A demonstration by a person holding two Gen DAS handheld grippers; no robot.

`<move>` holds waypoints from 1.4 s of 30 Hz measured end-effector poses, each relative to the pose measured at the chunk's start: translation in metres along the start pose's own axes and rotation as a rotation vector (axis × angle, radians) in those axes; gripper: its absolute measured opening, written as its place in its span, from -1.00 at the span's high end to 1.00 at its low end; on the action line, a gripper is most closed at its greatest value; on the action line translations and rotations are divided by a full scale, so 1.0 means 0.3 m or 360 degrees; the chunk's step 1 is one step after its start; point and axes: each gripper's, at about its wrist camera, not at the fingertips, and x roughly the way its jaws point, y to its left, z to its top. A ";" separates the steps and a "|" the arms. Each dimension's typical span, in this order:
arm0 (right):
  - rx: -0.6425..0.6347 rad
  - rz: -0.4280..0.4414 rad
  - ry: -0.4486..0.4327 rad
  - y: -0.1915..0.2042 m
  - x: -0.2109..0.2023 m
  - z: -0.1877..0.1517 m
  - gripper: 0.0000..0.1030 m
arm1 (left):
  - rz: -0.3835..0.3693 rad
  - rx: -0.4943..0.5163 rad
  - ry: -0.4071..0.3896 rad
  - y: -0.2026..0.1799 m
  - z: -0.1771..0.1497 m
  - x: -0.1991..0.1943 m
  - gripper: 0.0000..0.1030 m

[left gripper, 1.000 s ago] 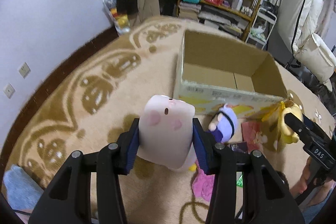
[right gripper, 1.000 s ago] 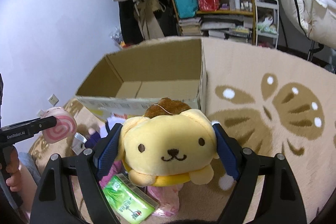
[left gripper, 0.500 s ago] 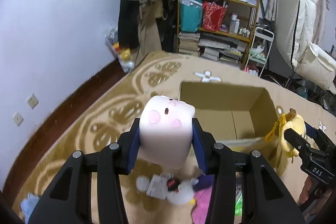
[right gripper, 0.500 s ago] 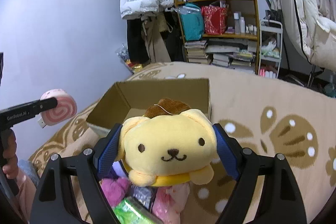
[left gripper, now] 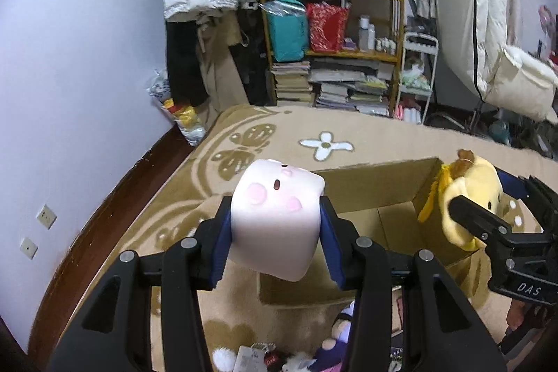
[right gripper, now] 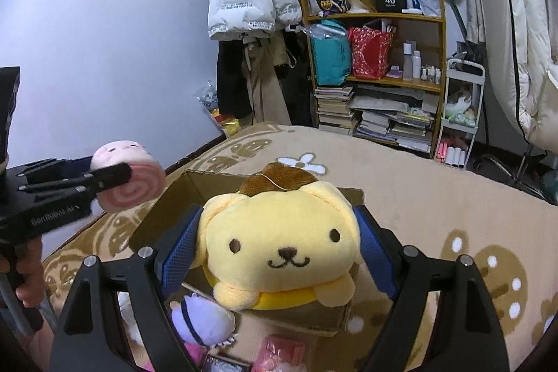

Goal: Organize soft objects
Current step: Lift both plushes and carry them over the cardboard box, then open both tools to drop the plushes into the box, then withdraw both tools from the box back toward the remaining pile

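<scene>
**Two plush toys held over the carton**

Blue-padded fingers [left gripper: 327, 243] of the left gripper [left gripper: 275, 244] press both flanks of a pale pink, roll-shaped plush toy with a small face [left gripper: 277, 218], squeezing it slightly so it hangs clear of the floor. The right gripper [right gripper: 275, 250] likewise clamps a yellow plush dog with a brown beret [right gripper: 279, 239] by its sides, face toward the camera. Both toys are held above or just in front of the open brown cardboard box [left gripper: 376, 194], which stands on the beige patterned rug [left gripper: 244, 142]; its inside looks bare where visible. Side grips probably suit these soft bodies because the pads sink in and hold. Releasing each over the opening appears to be the next step. More plush items, including a purple-and-white doll [right gripper: 202, 319], lie on the rug near the box's front wall, unsorted.
</scene>
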 end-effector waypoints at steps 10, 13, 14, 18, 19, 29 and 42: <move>-0.0034 -0.0018 0.0169 0.008 0.127 -0.035 -0.81 | 0.0009 0.0059 0.0051 -0.052 -0.048 0.101 -0.06; -0.0048 -0.0015 0.0203 0.007 0.144 -0.048 -0.83 | 0.0007 0.0050 0.0042 -0.044 -0.050 0.099 -0.17; -0.0053 -0.0016 0.0216 0.007 0.150 -0.051 -0.83 | -0.0001 0.0040 0.0045 -0.040 -0.047 0.100 -0.22; -0.0051 -0.0030 0.0237 0.001 0.157 -0.057 -0.92 | -0.0003 0.0020 0.0060 -0.031 -0.049 0.099 -0.36; -0.0048 -0.0033 0.0237 -0.002 0.155 -0.054 -0.98 | 0.0000 0.0022 0.0060 -0.032 -0.049 0.097 -0.38; -0.0044 -0.0082 0.0169 -0.001 0.059 -0.026 -1.00 | 0.0049 -0.0006 0.0041 0.007 -0.065 -0.004 -0.77; -0.0033 -0.0051 0.0129 0.067 -0.125 -0.079 -1.00 | 0.0136 -0.0136 0.0096 0.106 -0.158 -0.157 -0.84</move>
